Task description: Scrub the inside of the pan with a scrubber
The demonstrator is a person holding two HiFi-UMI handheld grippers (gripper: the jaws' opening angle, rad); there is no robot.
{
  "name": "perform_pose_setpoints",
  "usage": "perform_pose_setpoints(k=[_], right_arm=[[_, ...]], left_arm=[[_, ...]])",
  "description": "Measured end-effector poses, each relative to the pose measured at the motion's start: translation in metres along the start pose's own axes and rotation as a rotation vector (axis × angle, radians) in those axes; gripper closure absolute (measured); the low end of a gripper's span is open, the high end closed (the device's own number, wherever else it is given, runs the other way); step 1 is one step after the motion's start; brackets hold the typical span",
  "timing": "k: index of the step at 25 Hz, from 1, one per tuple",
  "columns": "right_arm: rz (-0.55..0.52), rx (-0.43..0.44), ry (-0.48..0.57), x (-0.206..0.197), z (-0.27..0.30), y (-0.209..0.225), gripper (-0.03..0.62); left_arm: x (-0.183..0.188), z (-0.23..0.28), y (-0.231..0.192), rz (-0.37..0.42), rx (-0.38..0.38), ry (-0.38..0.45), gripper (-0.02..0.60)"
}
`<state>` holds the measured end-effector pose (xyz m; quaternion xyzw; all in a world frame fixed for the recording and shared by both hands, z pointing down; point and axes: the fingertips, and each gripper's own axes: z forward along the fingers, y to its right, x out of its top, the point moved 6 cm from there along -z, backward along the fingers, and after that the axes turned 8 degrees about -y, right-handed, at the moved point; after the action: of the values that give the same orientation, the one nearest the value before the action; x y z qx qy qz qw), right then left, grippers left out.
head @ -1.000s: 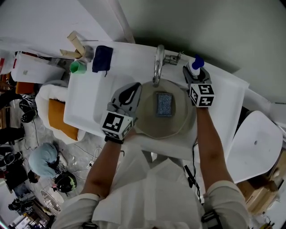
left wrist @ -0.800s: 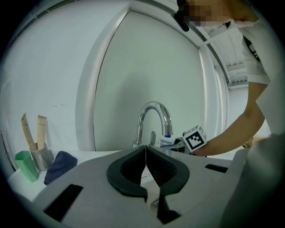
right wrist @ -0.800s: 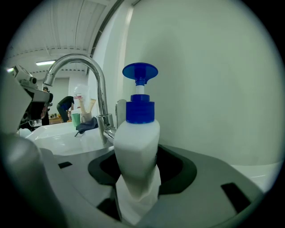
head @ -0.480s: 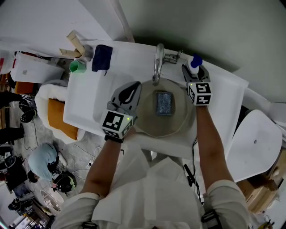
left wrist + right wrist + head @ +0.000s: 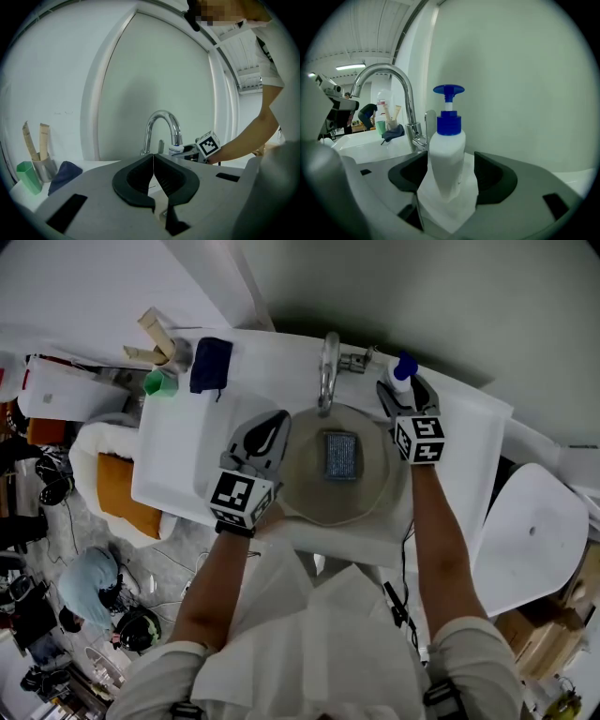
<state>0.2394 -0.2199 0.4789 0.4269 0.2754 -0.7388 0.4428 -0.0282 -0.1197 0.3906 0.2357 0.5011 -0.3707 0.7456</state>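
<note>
While the pan [image 5: 319,504] waits unscrubbed, left gripper [image 5: 153,159] hovers clenched, empty, at its left rim. Right gripper [image 5: 449,171] jaws have just been opening, released round the soap pump bottle [image 5: 446,150] behind its right rim. Scrubber [image 5: 342,457] lies untouched inside.

White worktop [image 5: 173,460] is carrying everything. Round pan [image 5: 302,491] is sitting mid-worktop, just in front of the tap [image 5: 329,367]. White bottle [image 5: 404,367] with a blue pump is standing right of the tap, by the back edge. At the far left corner, a green cup [image 5: 161,382] and a grey holder [image 5: 180,354] of wooden sticks [image 5: 156,327] are standing together, with a dark blue cloth [image 5: 210,363] lying beside them.
</note>
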Motion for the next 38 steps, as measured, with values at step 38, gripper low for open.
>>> perform_pose_setpoints(k=[38], right_arm=[[-0.007, 0.189, -0.611, -0.143, -0.028, -0.184, 0.323]], left_arm=[[-0.114, -0.098, 0.032, 0.013, -0.247, -0.324, 0.499]])
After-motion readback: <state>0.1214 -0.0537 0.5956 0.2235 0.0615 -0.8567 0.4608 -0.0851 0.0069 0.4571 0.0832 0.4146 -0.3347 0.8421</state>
